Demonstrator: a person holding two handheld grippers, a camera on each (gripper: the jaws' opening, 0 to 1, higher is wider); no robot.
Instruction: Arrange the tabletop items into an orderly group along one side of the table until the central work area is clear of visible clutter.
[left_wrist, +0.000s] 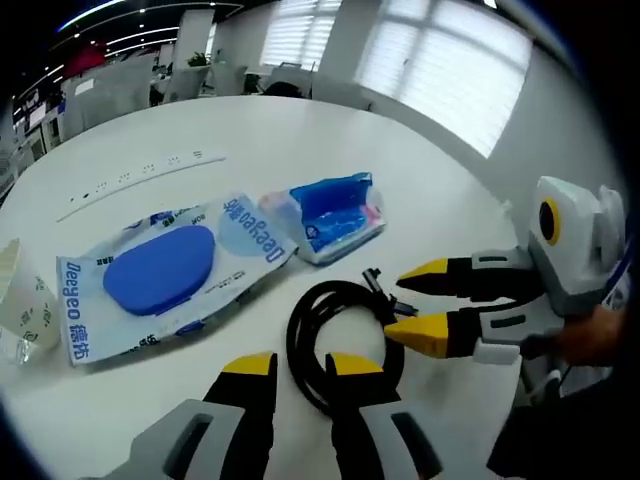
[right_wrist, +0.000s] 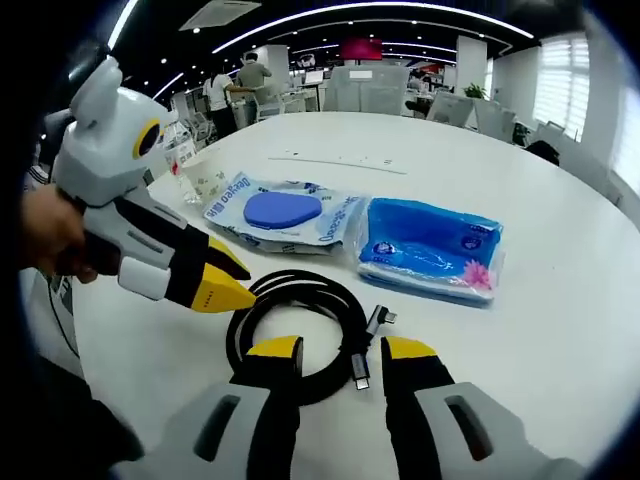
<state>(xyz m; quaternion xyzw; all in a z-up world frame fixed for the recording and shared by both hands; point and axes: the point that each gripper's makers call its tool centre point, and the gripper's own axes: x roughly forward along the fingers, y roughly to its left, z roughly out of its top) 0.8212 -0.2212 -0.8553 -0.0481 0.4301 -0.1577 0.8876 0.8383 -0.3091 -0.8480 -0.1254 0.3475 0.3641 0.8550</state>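
Observation:
A coiled black cable (left_wrist: 340, 340) lies on the white table (left_wrist: 300, 130) just ahead of my left gripper (left_wrist: 302, 368), which is open with the coil's near edge between its yellow tips. My right gripper (left_wrist: 415, 302) comes in from the right, open, its tips on either side of the cable's plug ends. In the right gripper view, the cable (right_wrist: 300, 335) lies in front of my right gripper (right_wrist: 342, 350), and the left gripper (right_wrist: 235, 280) points at the coil's left edge. Behind it lie a wet-wipes pack with a blue lid (left_wrist: 160, 270) (right_wrist: 285, 215) and a blue tissue pack (left_wrist: 330, 215) (right_wrist: 430, 245).
A clear plastic cup (left_wrist: 20, 300) (right_wrist: 205, 180) stands by the wipes pack near the table's edge. A flat white power strip (left_wrist: 140, 180) lies further back. Office chairs and desks (right_wrist: 380, 90) stand beyond the table, with people (right_wrist: 252, 75) standing far off.

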